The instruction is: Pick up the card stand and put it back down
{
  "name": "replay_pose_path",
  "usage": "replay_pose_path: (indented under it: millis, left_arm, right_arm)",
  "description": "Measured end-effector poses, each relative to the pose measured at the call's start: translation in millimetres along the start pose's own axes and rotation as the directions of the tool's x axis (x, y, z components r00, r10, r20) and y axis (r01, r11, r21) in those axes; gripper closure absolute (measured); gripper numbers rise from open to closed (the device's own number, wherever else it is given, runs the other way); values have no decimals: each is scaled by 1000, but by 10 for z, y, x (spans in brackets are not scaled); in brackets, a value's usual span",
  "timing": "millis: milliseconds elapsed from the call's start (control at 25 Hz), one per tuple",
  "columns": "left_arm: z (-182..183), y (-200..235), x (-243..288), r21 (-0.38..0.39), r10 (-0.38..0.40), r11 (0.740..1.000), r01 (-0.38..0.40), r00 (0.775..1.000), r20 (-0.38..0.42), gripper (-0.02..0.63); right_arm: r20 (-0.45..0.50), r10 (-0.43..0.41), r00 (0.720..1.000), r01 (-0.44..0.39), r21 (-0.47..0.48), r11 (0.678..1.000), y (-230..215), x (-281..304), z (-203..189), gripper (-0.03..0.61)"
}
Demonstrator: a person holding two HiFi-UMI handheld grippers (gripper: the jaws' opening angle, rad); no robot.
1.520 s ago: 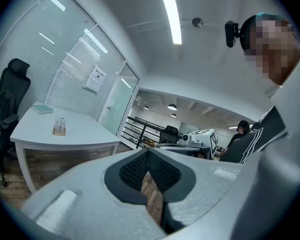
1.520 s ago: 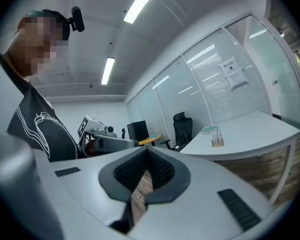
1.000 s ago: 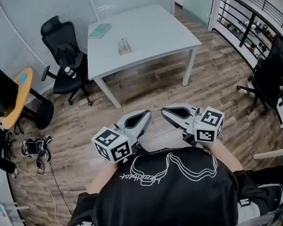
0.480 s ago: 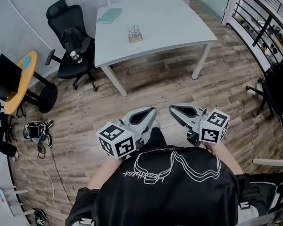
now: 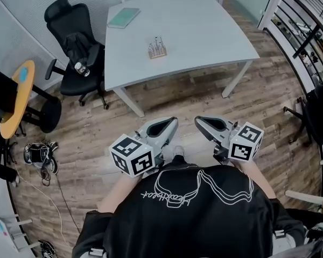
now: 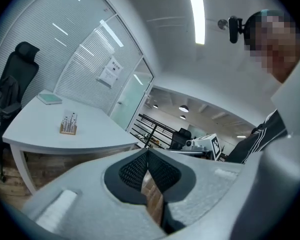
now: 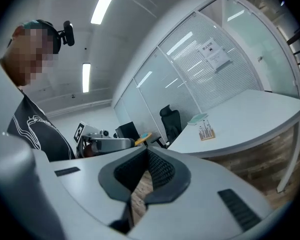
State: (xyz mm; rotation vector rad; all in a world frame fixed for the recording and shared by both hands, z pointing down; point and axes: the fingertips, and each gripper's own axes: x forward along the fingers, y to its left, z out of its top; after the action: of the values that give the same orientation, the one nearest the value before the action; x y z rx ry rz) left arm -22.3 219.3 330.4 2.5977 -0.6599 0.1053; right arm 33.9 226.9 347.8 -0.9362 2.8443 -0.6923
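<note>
2 empty tools, left tool (image 5: 172, 123) and right tool (image 5: 199, 122), are pressed together; card stand (image 5: 157, 54) on table (image 5: 204, 31) holds cards (image 5: 158, 44).

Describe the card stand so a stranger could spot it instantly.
Find the large white table beside the black office chair. Left of its middle stands the card stand, a small wooden base holding thin upright pieces, unlike the flat teal book at the far corner.
</note>
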Motion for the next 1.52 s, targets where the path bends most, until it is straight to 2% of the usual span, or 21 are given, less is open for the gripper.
replay_pose_path:
  millis: [240, 440, 640, 880, 1280, 1520]
  left_arm:
    - [550, 803, 226, 10, 52, 999, -52, 998, 40, 600]
    - [833, 1238, 332, 37, 84, 996, -87, 994, 63, 600]
    - [888, 1537, 468, 11, 113, 993, -115, 990, 85, 599]
    - [983, 1996, 729, 3, 162, 987, -163, 983, 83, 598]
    - [1176, 2847, 1083, -73, 291, 956, -286, 953, 82, 597]
    - [1140, 3397, 1247, -103, 358, 930, -352, 933, 45, 592]
  right_arm:
    - [-3, 1, 1000, -1, -26, 1000, -556, 608, 522, 569]
    - [22, -21, 1000, 23, -65, 998, -864, 889, 833, 569]
    - [1, -17, 1000, 17, -66, 998, -1081, 1024, 845, 569]
    - [-35, -14, 999, 13, -49, 999, -1598, 1317, 935, 569]
    - [-112, -1, 994, 2, 9, 1000, -2512, 1864, 1145, 568]
    - [-152, -8, 988, 10, 15, 1000, -2967, 2178, 1169, 554]
